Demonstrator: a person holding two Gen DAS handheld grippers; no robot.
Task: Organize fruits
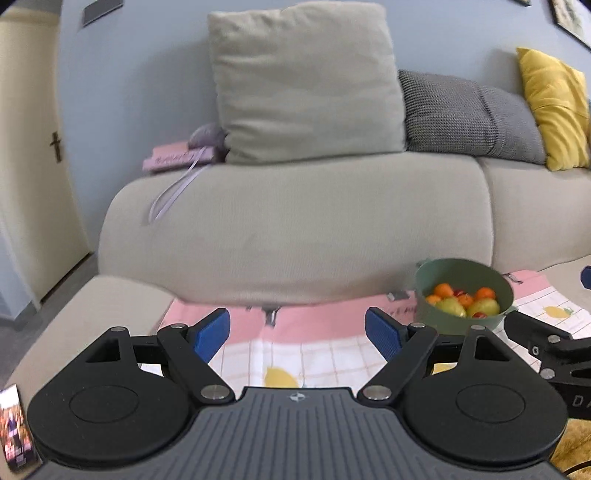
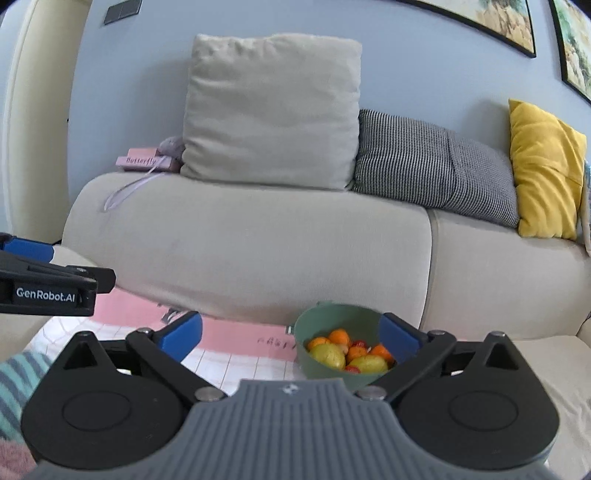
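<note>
I see the round green plastic bowl [image 2: 334, 349] of orange, yellow and red fruits [image 2: 351, 354] on the pink checked cloth [image 1: 317, 350], before the beige sofa [image 1: 295, 229]. My left hand-held gripper [image 1: 297, 334] gapes wide, empty, left of the bowl; my right hand-held gripper [image 2: 291, 339], equally wide, holds nothing, facing the bowl.

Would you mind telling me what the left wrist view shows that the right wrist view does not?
Only the left wrist view shows the door with its handle, and lemon prints on the cloth.

Only the right wrist view shows the two framed pictures on the wall, the "Butterfly" lettering on the pink box, and a striped fabric at lower left.

Both show the green bowl of fruit, the sofa, its beige, grey and yellow cushions, and each gripper open with nothing between its jaws: left gripper, right gripper.
</note>
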